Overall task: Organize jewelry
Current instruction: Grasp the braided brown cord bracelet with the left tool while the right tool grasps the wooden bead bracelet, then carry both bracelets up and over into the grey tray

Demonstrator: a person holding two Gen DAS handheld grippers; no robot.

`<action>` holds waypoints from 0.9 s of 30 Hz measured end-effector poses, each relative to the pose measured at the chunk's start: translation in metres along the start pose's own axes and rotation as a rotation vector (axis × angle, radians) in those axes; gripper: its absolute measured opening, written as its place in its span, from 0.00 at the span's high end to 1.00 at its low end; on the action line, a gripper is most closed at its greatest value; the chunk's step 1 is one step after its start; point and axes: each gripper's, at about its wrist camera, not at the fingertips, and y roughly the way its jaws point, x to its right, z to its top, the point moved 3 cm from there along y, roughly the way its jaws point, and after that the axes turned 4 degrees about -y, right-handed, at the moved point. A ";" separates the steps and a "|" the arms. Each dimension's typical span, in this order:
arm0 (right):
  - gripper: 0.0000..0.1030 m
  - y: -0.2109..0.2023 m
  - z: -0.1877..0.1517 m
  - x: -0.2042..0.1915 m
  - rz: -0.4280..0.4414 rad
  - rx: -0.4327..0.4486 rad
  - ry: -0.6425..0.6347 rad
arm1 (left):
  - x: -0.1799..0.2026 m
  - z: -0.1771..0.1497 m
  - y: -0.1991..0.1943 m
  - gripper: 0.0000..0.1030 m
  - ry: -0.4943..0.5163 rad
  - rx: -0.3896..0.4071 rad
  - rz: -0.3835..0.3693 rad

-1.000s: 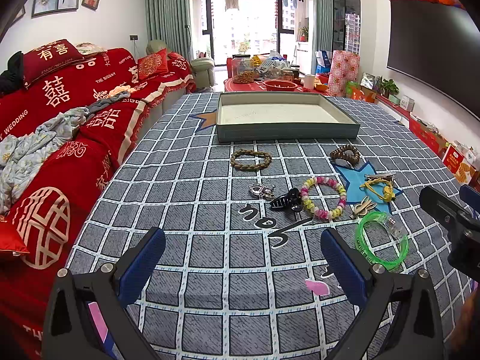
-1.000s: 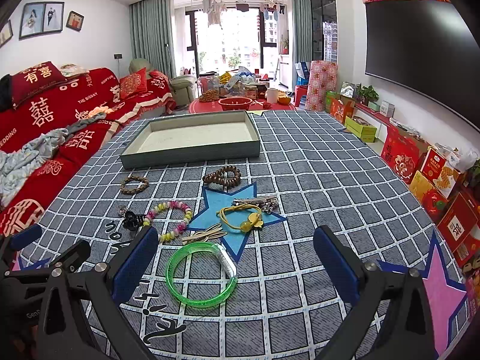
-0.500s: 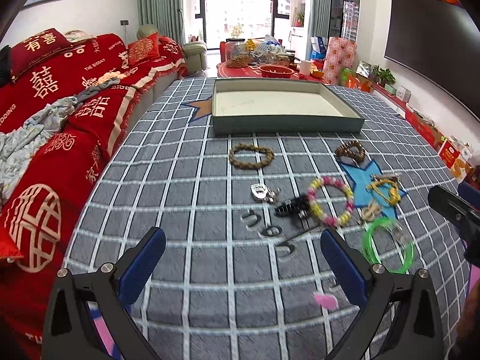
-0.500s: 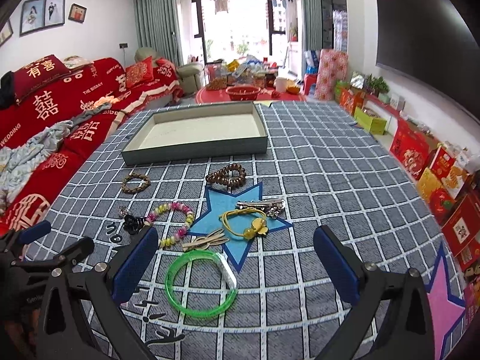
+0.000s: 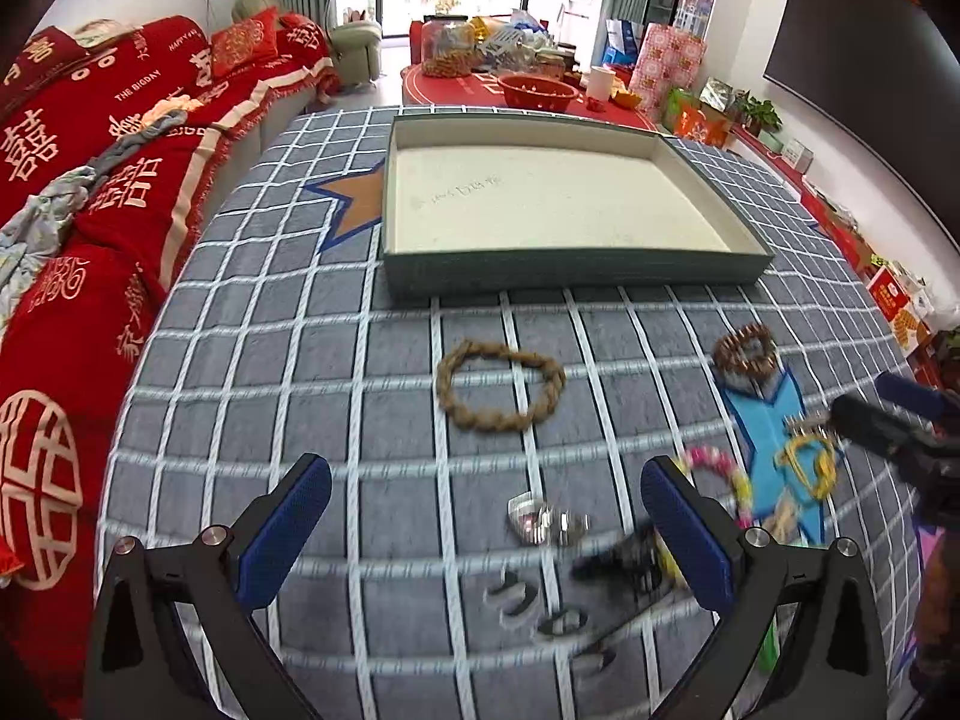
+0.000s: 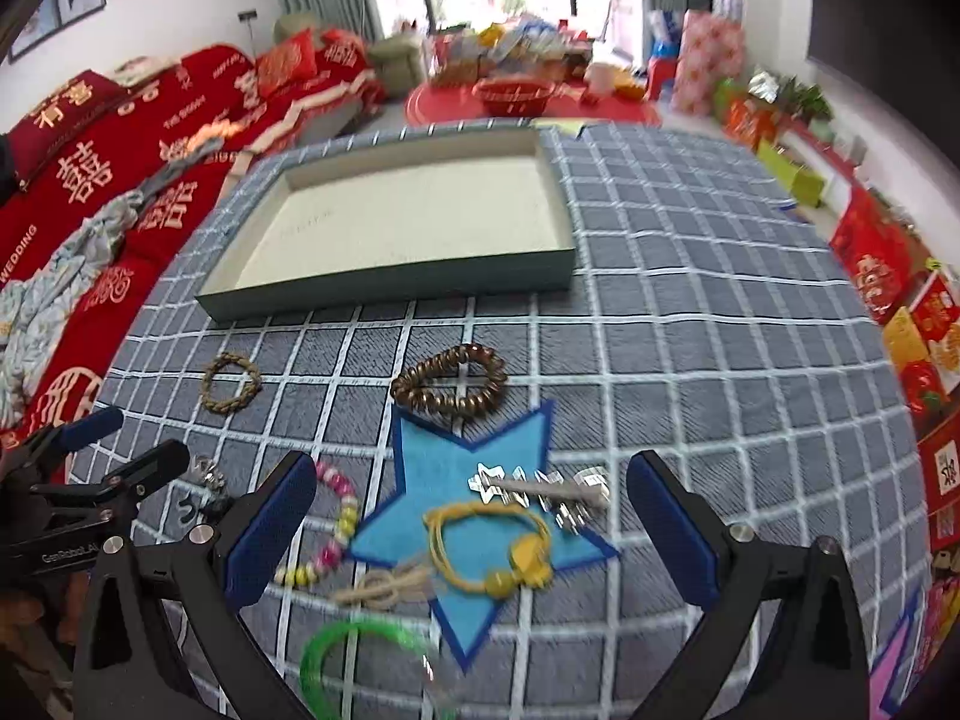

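Between the wide-open, empty jaws of the left gripper (image 5: pixel 486 531) lies a small silver clip (image 5: pixel 543 523), just ahead. The right gripper (image 6: pixel 471 531), equally open and empty, straddles a yellow cord bracelet (image 6: pixel 489 546). The tray (image 5: pixel 576 273) sits empty at the far side.

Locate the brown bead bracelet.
Right wrist view, centre: the brown bead bracelet lies on the cloth at the blue star's top point, before the tray.
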 end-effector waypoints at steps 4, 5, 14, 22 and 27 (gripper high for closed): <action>0.00 0.035 0.013 0.000 0.019 -0.075 0.009 | 0.005 0.017 0.021 0.00 0.017 -0.009 0.027; 0.00 0.042 0.015 -0.001 0.015 -0.086 0.011 | 0.006 0.020 0.027 0.00 0.019 -0.017 0.025; 0.00 0.082 0.029 -0.009 -0.011 -0.132 -0.009 | 0.011 0.022 0.060 0.00 0.034 -0.088 0.056; 0.44 0.074 0.029 -0.014 -0.072 -0.104 -0.049 | 0.023 0.021 0.049 0.39 0.098 -0.033 0.022; 0.55 0.068 0.027 -0.005 -0.040 -0.099 -0.010 | 0.029 0.022 0.044 0.76 0.113 -0.034 -0.034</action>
